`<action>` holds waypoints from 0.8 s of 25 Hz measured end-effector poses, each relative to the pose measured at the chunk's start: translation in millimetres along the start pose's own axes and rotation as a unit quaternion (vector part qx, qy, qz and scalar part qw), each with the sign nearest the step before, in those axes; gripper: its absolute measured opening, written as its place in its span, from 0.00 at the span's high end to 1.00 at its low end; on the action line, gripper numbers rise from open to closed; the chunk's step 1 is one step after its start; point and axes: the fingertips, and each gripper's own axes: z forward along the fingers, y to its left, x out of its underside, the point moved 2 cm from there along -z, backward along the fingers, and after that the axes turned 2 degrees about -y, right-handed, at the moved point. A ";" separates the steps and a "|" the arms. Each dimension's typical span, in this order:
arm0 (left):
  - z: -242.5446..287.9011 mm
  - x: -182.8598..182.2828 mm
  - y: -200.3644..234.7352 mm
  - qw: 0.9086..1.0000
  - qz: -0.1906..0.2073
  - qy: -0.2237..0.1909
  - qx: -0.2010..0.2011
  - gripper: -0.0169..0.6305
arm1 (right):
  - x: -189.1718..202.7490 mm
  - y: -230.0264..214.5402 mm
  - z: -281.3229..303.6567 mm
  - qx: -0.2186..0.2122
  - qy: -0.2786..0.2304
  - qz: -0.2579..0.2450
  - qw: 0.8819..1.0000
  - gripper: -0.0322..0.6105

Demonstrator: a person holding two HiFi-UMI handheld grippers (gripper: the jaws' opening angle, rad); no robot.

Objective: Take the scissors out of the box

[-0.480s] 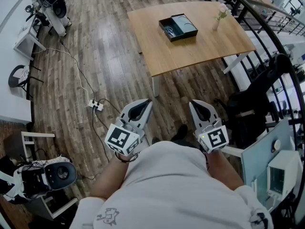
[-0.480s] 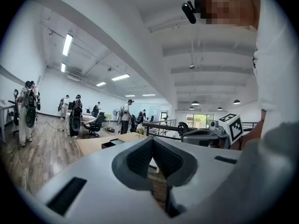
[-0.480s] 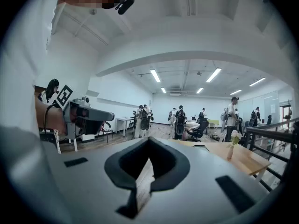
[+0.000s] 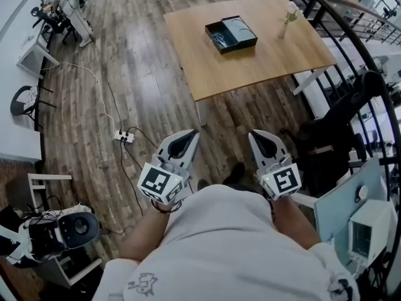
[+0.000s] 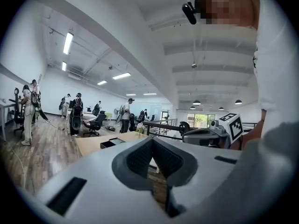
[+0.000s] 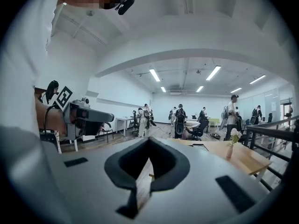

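Note:
A black open box [image 4: 230, 35] lies on the wooden table [image 4: 250, 68], far ahead of me across the floor. Something bluish lies in its left half; I cannot make out the scissors clearly. The left gripper view shows the box [image 5: 112, 143] as a small dark shape on the table. My left gripper [image 4: 190, 135] and right gripper [image 4: 257, 138] are held close to the person's torso, side by side and pointing toward the table. The jaws of the left gripper [image 5: 152, 140] and of the right gripper [image 6: 149, 138] are both shut, with nothing between them.
A small vase with a flower [image 4: 286, 24] stands on the table right of the box. A power strip with cables [image 4: 123, 135] lies on the floor ahead on the left. A black office chair [image 4: 341, 124] and a railing are on the right, equipment [image 4: 62, 231] at lower left. People stand in the background.
The table, box and floor cables have shifted slightly up and left in the head view. Both grippers stay in the same place before the torso.

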 end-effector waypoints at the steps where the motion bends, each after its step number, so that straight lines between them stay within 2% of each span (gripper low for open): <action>1: 3.6 1.0 -0.5 1.000 -0.001 0.001 0.000 0.97 | 0.9 -3.4 0.4 0.000 0.000 0.001 1.000 0.94; 6: 19.9 3.8 -3.9 1.000 -0.003 0.007 0.000 0.97 | 5.5 -21.4 0.9 0.010 0.004 0.013 1.000 0.94; 16: 53.6 6.5 -6.8 1.000 -0.004 0.010 -0.006 0.97 | 11.5 -54.4 5.2 0.000 0.001 0.016 1.000 0.68; 20: 71.9 6.4 -7.7 1.000 -0.003 0.011 -0.007 0.97 | 14.6 -74.5 5.3 0.004 0.002 0.016 1.000 0.65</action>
